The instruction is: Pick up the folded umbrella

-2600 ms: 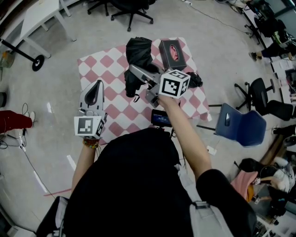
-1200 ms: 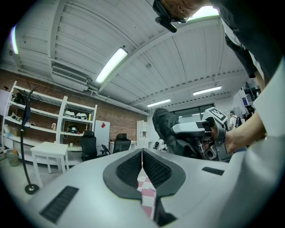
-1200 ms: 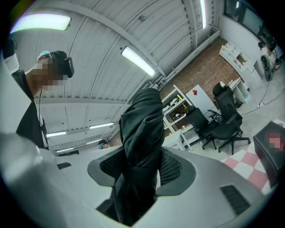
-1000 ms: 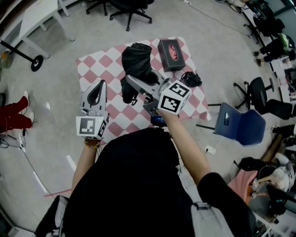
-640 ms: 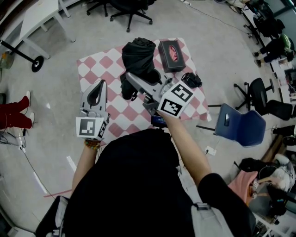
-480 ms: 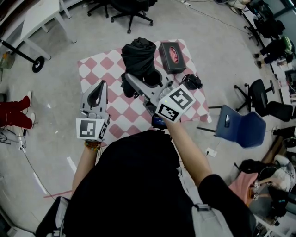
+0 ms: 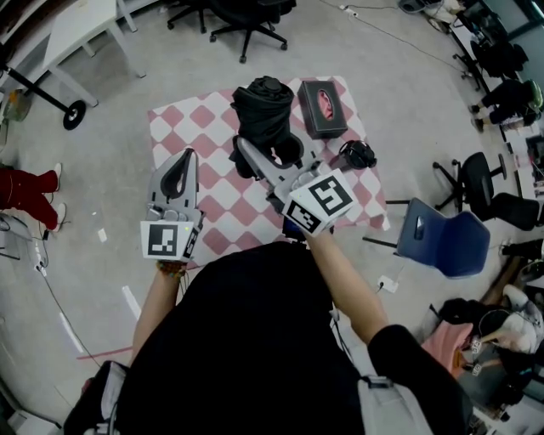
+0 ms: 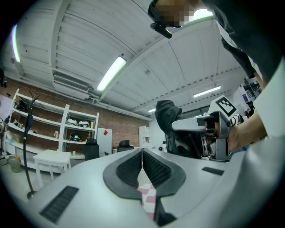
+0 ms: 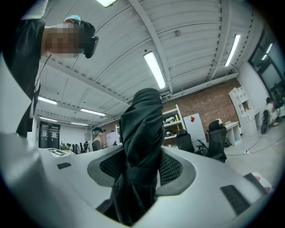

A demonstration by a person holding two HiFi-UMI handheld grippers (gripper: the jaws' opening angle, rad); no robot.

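Observation:
The folded black umbrella point(image 7: 265, 115) is lifted off the pink-and-white checked cloth point(image 7: 191, 127) and stands nearly upright in my right gripper point(image 7: 263, 157), which is shut on its lower part. In the right gripper view the umbrella point(image 9: 141, 147) fills the gap between the two ribbed pads, its strap wrapped round the middle. My left gripper point(image 7: 177, 174) hangs over the cloth's left side, its pads point(image 8: 133, 167) pressed together with nothing between them. From the left gripper view I see the umbrella point(image 8: 171, 124) held by the right gripper at the right.
A dark tissue box point(image 7: 323, 106) and black headphones point(image 7: 357, 155) lie on the cloth's far right. A small dark device point(image 7: 289, 223) sits at its near edge. A blue chair point(image 7: 442, 238) stands to the right, office chairs point(image 7: 242, 13) beyond the cloth, a wheeled white table point(image 7: 64, 38) at far left.
The right gripper has rolled and risen a little, turning the umbrella from slanted to nearly upright above the cloth. The left gripper has stayed in place.

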